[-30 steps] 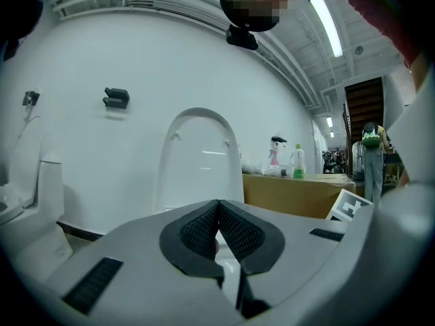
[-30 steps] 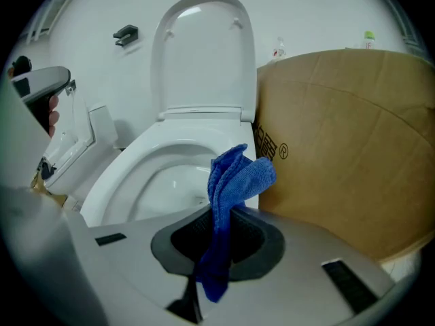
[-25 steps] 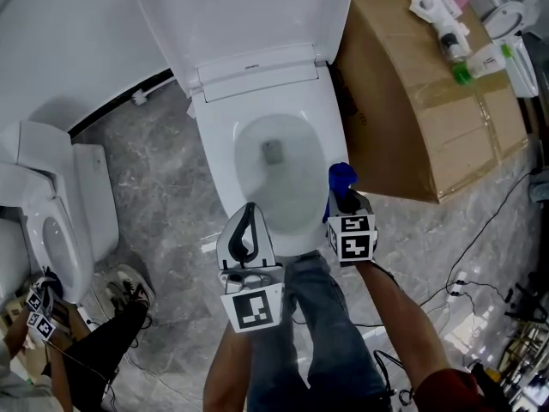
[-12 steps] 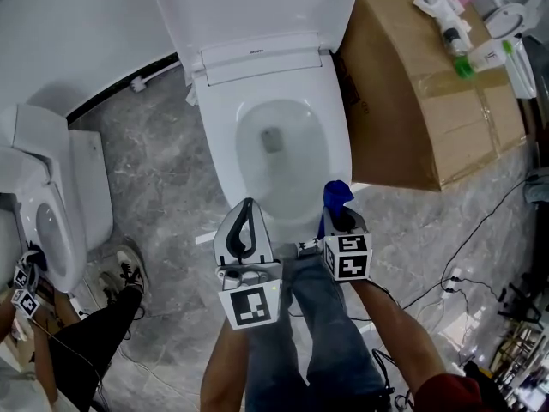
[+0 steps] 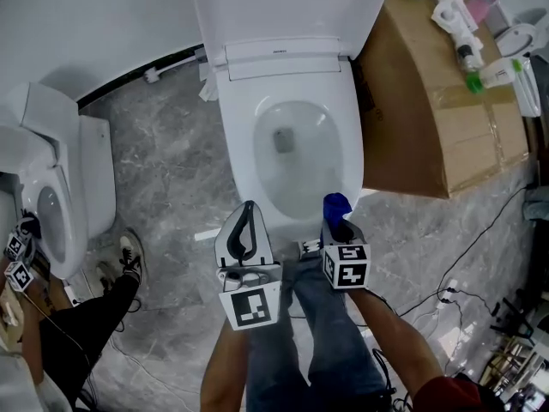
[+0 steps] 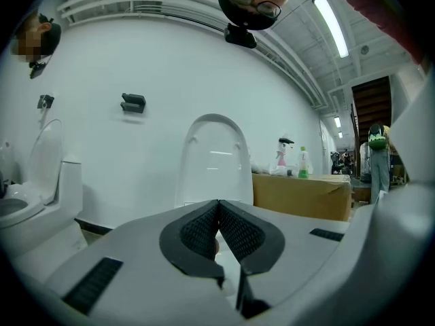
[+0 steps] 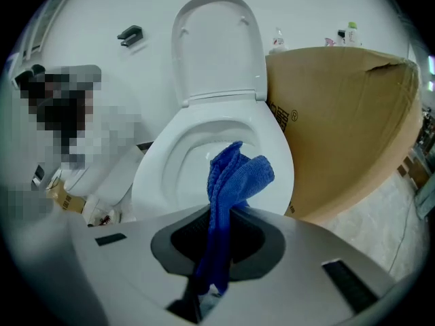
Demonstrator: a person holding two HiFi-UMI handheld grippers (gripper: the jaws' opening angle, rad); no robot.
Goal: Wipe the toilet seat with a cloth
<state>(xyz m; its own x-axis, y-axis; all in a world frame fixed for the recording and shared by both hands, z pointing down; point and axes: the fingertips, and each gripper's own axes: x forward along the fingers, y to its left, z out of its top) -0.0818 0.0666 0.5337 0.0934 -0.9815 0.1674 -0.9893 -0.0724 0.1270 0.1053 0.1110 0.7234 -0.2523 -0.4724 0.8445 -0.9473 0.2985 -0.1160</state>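
Hanging from the right tongs [image 7: 224,216] is a blue cloth [image 7: 234,175]. These tongs are clenched tight on it. The cloth is soft and fuzzy and bunched up in folds. Its top pokes out past the dark, bumpy pads. In the head view the cloth sits right by the front right edge of the toilet seat [image 5: 247,157]. I cannot tell if it touches the seat.

The left tongs [image 6: 217,206] are clenched too, with nothing in them. Their black ribbed pads meet at the tip. They are held near the front left edge of the seat.

The seat is white, smooth and shiny, and shaped like an egg with a big hole in the middle. There is water down in the bowl. The lid [image 5: 283,7] stands up at the back. It is tall, flat and round at the top.

A big brown cardboard box [image 5: 429,127] stands just beside the toilet on its right. Shiny tape runs across the top. Some white plastic bottles [image 5: 480,63] lie on the box, and one has a green part.

The floor [image 5: 163,187] is grey stone with pale wavy lines. Another white toilet [image 5: 60,187] stands at the left. Blue jeans [image 5: 322,316] show below the tongs.
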